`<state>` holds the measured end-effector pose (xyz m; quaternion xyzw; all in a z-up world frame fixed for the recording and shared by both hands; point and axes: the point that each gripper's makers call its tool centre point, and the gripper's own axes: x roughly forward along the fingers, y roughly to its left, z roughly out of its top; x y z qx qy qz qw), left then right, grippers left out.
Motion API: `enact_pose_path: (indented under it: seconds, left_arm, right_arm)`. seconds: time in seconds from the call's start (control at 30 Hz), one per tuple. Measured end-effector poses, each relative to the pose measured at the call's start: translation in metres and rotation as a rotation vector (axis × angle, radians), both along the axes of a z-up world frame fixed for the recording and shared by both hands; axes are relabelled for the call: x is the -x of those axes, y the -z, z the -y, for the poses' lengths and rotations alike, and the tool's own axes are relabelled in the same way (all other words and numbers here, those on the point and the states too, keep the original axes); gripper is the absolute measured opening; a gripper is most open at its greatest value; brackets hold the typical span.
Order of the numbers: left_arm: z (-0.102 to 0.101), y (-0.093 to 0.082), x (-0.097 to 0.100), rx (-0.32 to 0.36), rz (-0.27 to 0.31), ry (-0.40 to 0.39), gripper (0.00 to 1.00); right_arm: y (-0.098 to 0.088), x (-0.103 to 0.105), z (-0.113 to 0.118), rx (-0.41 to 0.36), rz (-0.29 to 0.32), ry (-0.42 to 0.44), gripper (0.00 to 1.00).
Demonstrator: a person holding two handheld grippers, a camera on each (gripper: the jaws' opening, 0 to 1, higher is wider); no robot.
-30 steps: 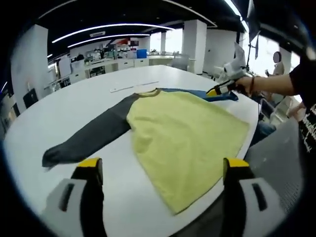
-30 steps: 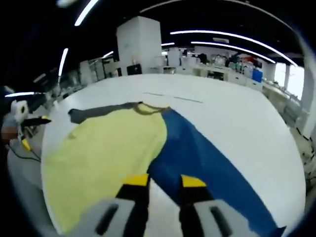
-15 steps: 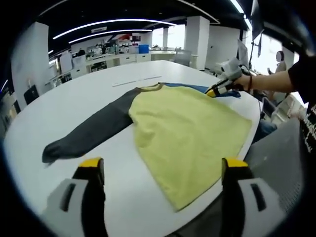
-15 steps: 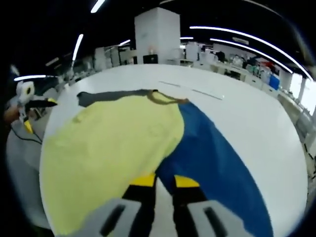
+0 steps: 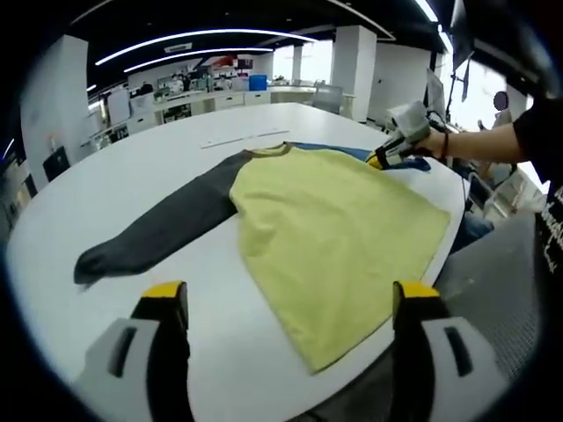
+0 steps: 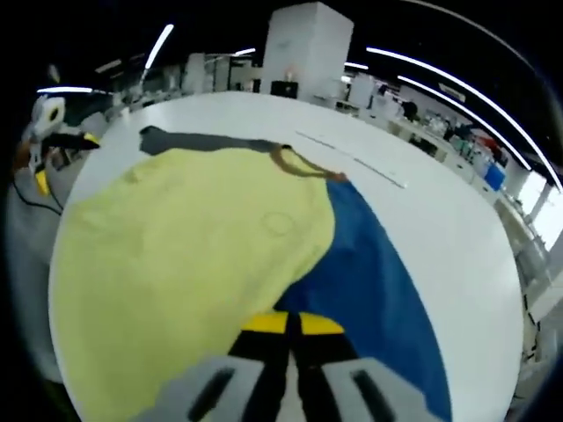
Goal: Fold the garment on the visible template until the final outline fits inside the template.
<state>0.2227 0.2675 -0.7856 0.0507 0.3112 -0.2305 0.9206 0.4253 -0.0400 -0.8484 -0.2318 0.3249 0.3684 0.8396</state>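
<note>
1. Where the garment [image 5: 334, 237] lies, it is spread flat on the white tabletop [image 5: 132, 193]: yellow body, dark grey sleeve [image 5: 158, 237] stretched out to one side, blue sleeve [image 6: 369, 281] to the other, brown neckband [image 6: 303, 167] at the far end.
2. Right gripper [image 6: 292, 323]: yellow-tipped fingers drawn nearly together, set at the seam where blue sleeve meets yellow body; whether cloth is pinched between them cannot be told.
3. Left gripper [image 5: 290, 303]: fingers spread wide, holding nothing, hovering before the tabletop's near edge beside the yellow hem.
4. Thin strip [image 5: 233, 139] lies on the tabletop beyond the neckband.
</note>
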Motion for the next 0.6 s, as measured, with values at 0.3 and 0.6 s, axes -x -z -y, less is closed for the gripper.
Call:
enact_pose_path:
  seconds: [0.3,0.6]
  left_arm:
    - [-0.004,0.002,-0.002,-0.002,0.004,-0.006,0.93]
    - [-0.003,0.004,0.0,0.0,0.003,-0.004,0.93]
  right_arm:
    - [-0.014,-0.015,0.011,0.025,0.049,0.045,0.0]
    - [-0.025,-0.029,0.022,0.024,0.085,0.13,0.0]
